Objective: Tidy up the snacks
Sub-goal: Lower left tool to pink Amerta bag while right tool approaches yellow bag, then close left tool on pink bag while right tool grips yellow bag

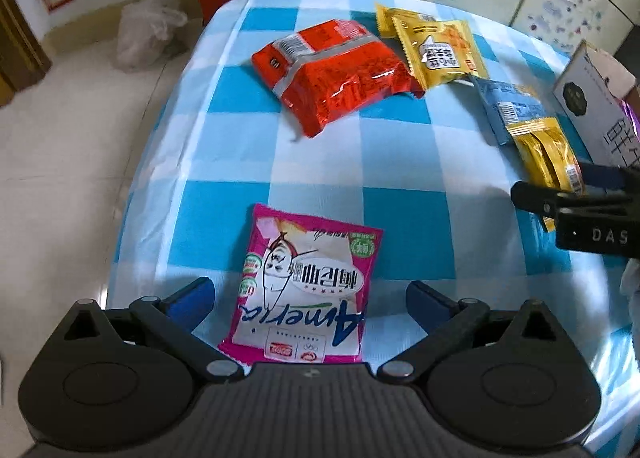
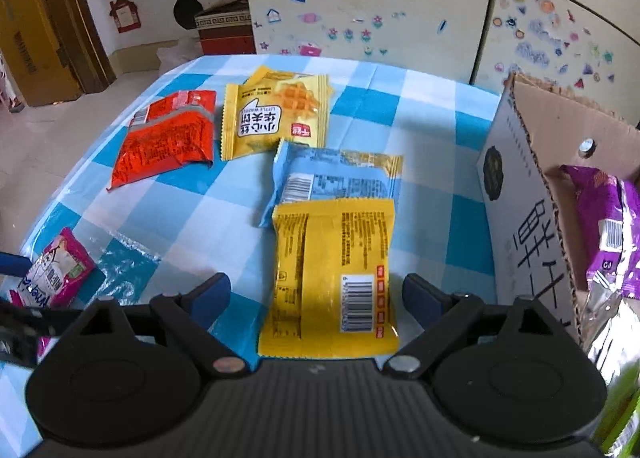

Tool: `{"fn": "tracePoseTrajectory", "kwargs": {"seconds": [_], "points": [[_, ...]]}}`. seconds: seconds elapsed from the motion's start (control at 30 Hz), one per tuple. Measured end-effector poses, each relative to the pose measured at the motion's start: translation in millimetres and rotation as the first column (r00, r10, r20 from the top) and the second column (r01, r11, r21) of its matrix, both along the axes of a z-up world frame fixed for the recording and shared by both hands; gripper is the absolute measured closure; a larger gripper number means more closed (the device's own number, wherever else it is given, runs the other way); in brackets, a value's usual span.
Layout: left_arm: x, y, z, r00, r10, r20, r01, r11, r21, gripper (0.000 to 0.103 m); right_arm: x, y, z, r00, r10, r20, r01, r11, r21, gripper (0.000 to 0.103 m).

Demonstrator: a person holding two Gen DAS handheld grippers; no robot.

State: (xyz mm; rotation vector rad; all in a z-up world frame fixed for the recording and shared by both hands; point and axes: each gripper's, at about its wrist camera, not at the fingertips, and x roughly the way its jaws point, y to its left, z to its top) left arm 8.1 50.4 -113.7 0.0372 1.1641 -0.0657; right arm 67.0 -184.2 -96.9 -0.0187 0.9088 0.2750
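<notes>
Snacks lie loose on the checked table (image 1: 400, 146), and both pairs of fingers stand spread wide and grip nothing: the left gripper (image 1: 308, 298) straddles the pink packet (image 1: 304, 290) at the near edge, the right gripper (image 2: 316, 294) straddles the yellow packet (image 2: 332, 278) just beside the cardboard box (image 2: 520, 194) at the right edge. Further out sit a blue packet (image 2: 336, 178) tucked partly under the yellow one, a waffle packet (image 2: 276, 114) and a red packet (image 2: 168, 138) toward the far edge. I'd worry the slick, flat wrappers could slide away from closing pads, or the blue packet get dragged along.
</notes>
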Motion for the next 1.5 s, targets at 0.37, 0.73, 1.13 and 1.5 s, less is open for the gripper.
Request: {"fn": "tracePoseTrajectory", "kwargs": {"seconds": [0.37,0.73,1.13,1.5], "points": [[-4,2,-2,0.999,0.036,0.022,-0.036,0.999,-0.012,0.000,0,4,-2,1.000,0.012,0.007,-0.012,1.000,-0.026,0.007],[-3,2,-1,0.999,0.042,0.008,-0.042,0.999,-0.010,0.000,-1,3,-1,1.000,0.011,0.007,-0.011,0.999,-0.031,0.009],[-7,-9,14,0.999,0.007,0.044,-0.005,0.999,-0.037,0.043,-4,0,8,1.000,0.021,0.016,-0.021,1.000,0.003,0.046],[-8,-21,30,0.997,0.012,0.072,-0.007,0.997,-0.073,0.044,-10,0,27,0.999,0.030,0.042,-0.032,0.998,0.051,0.047]]}}
